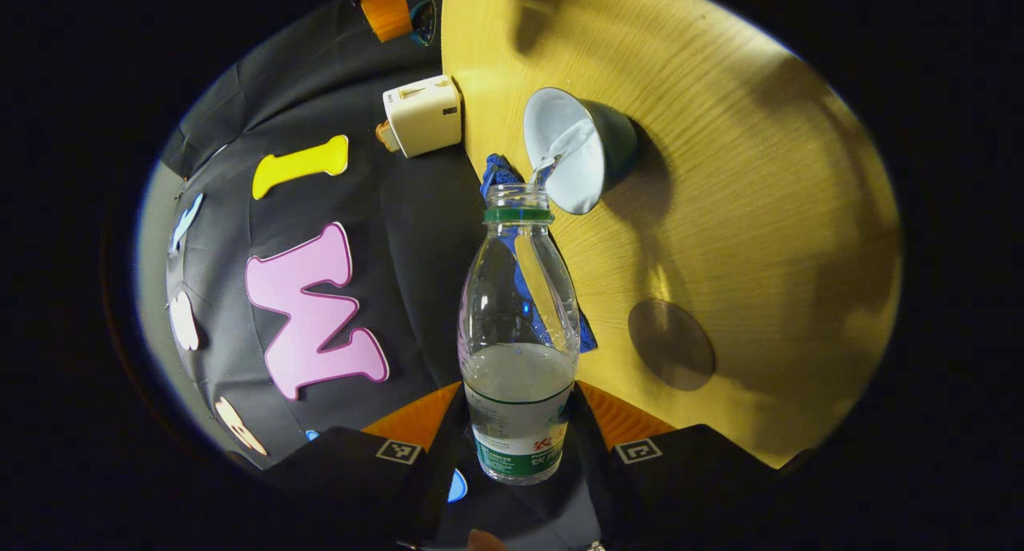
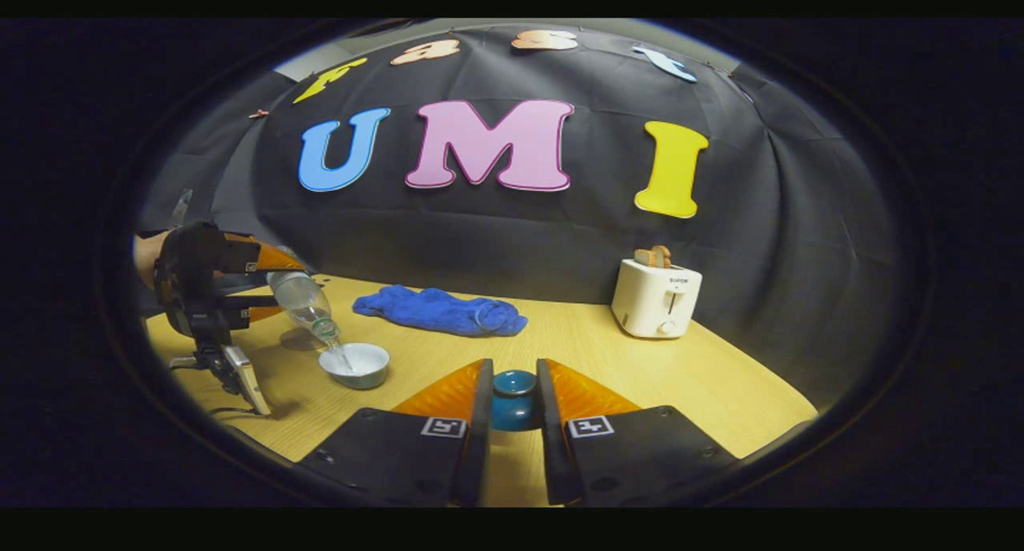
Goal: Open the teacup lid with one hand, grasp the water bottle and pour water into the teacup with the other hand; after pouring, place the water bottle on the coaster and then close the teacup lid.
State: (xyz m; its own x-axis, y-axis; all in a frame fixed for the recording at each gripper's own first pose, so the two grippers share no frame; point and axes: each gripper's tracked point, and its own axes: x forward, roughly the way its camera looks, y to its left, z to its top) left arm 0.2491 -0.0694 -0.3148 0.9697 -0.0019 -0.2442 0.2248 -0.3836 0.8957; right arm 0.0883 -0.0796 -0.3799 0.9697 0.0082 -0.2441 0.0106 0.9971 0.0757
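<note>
The water bottle [image 1: 518, 351] label and the toaster [image 2: 656, 297] front carry print too small to read.

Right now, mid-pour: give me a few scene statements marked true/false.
1. The left gripper holds the water bottle tilted, and water runs into the teacup. True.
2. The teacup lid sits on the teacup. False: it is between the right gripper's fingers, apart from the cup.
3. The bottle stands on the coaster. False: the coaster is bare.
4. A blue cloth lies near the wall. True.
5. The toaster has bread in it. True.
</note>
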